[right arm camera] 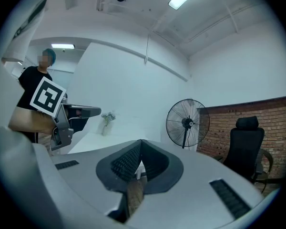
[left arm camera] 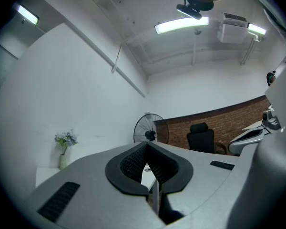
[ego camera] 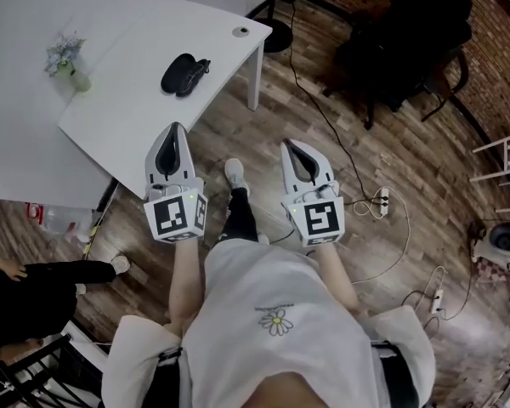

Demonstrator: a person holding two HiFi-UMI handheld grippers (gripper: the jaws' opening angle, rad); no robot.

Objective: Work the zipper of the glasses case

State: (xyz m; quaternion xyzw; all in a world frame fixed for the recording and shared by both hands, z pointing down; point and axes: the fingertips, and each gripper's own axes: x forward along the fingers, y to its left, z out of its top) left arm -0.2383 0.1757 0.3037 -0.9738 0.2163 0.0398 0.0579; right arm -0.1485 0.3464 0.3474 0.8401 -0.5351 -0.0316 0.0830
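Your left tool [ego camera: 177, 127] is clenched on nothing, its tip at the edge of the surface [ego camera: 136, 113]. The case [ego camera: 184, 73] lies on the surface, ahead of that tool. Your right tool [ego camera: 291, 145], also clenched and empty, hangs over the floor [ego camera: 391, 160], farther from the case.

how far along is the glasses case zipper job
Done: nothing that shows. The glasses case lies alone on the white table; whether its zipper is open or closed cannot be made out.
In hand: nothing. The left tongs and right tongs are both shut, empty and apart from the case.
Left: reach the case, steady it, take the zipper pull and run it.
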